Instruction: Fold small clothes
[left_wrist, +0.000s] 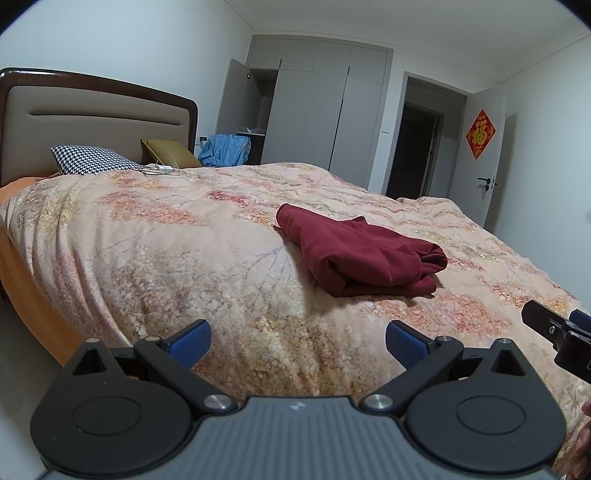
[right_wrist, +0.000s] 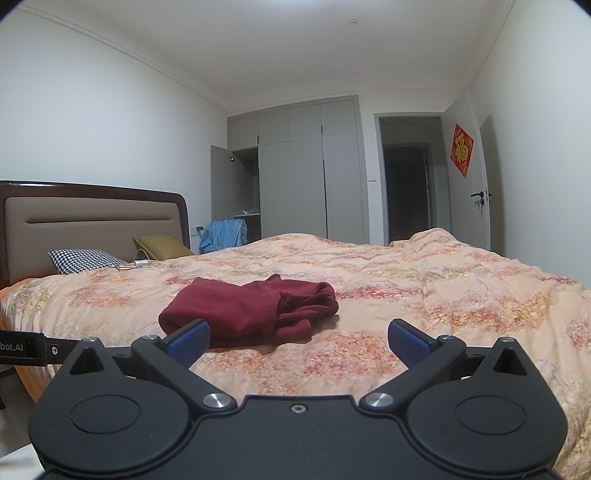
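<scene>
A dark red garment (left_wrist: 360, 254) lies folded into a compact bundle on the floral bedspread (left_wrist: 184, 258); the right wrist view shows the same garment (right_wrist: 251, 308) just beyond the fingers. My left gripper (left_wrist: 298, 344) hangs open over the near edge of the bed, short of the garment, nothing between its blue pads. My right gripper (right_wrist: 298, 343) is open too and holds nothing, with its left pad (right_wrist: 188, 341) in front of the bundle's near corner. The right gripper's tip (left_wrist: 561, 328) shows at the right edge of the left wrist view.
A houndstooth pillow (left_wrist: 92, 160) and an olive cushion (left_wrist: 170, 152) lie by the padded headboard (left_wrist: 96, 118), with a white charger cable (left_wrist: 159, 168). Behind stand a grey wardrobe (left_wrist: 317, 107) with one door open, blue cloth (left_wrist: 225, 149), and an open doorway (left_wrist: 417, 144).
</scene>
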